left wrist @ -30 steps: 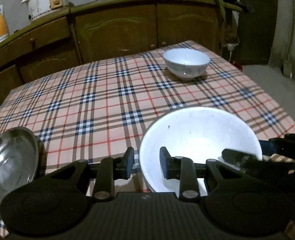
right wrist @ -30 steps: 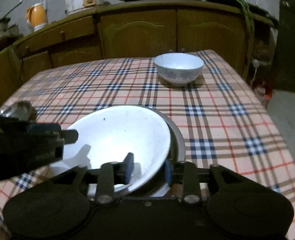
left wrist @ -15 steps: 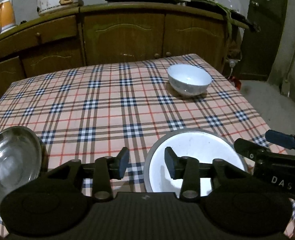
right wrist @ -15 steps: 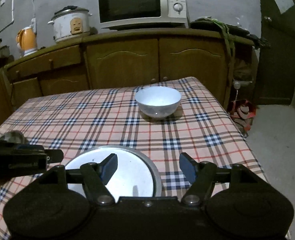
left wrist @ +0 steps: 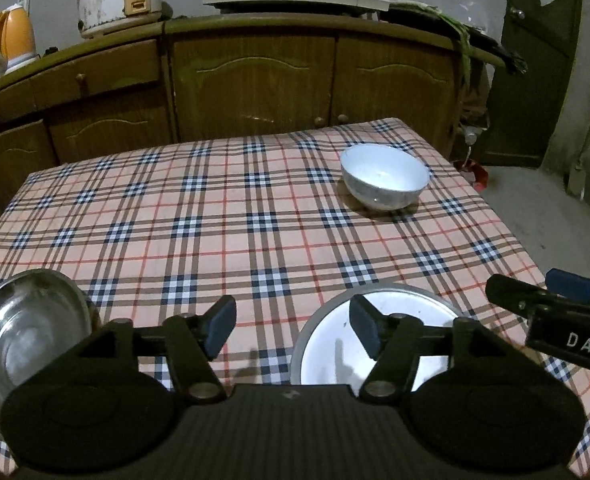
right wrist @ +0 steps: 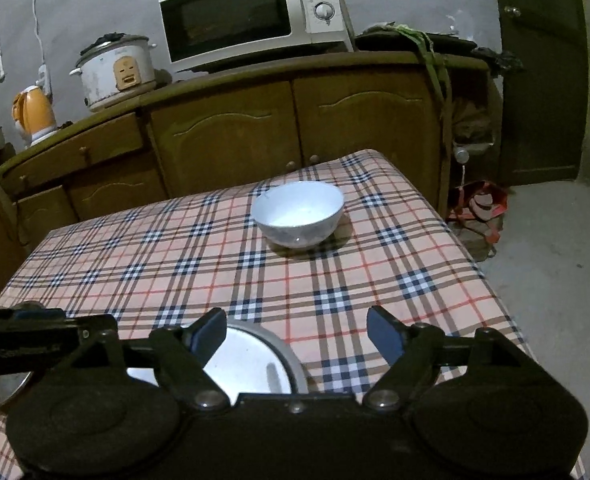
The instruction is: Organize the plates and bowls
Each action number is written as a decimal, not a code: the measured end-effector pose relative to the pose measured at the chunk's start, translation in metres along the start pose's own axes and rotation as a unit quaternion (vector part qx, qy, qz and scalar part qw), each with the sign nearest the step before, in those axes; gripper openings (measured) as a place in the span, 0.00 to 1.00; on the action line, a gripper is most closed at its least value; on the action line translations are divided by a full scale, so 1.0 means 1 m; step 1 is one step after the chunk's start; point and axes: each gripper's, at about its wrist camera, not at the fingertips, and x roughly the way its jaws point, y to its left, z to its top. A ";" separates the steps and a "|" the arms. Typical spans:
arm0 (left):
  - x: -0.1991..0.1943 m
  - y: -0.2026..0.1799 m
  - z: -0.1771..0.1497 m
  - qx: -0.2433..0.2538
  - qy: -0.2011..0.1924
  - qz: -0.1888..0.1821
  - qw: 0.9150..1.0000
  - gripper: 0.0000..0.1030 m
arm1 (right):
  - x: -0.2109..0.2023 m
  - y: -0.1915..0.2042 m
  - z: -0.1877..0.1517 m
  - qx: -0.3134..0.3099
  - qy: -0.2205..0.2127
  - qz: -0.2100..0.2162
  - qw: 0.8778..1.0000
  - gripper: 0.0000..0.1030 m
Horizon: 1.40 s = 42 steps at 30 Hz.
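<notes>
Across the plaid-clothed bench (left wrist: 223, 216), the largest vessel is the white plate nested in a steel plate (left wrist: 335, 344), lying flat at the near edge; a second earlier this white plate was tilted up, pinched at its rim between both claws, and it has since been set down and released. At the near left corner a steel plate (left wrist: 27, 332) rests partly past the bench edge, unmoved. Toward the far right side stands the white bowl (left wrist: 385, 176), upright and well apart from the plates, in the same spot as before. Left claw (left wrist: 291, 330): jaws opening, now at a middling spread above the cloth and the nested plate's rim, nothing between the pads; earlier they were nearly closed. Right claw (right wrist: 297, 336): jaws opening, already wide, empty, hovering over the nested plate's far edge; it has lifted since the first frame, so more of the cabinet and microwave (right wrist: 251, 12) shows.
</notes>
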 end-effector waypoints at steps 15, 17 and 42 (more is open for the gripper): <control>0.029 -0.001 0.029 -0.005 0.011 -0.012 1.000 0.73 | 0.033 -0.035 0.029 0.043 0.028 0.016 0.999 0.90; 0.037 0.000 0.039 -0.007 0.011 -0.015 1.000 0.75 | 0.039 -0.039 0.035 0.045 0.024 0.019 0.999 0.90; 0.213 -0.042 0.129 0.064 0.037 -0.033 0.997 0.55 | 0.230 -0.063 0.111 0.051 0.070 0.015 0.996 0.62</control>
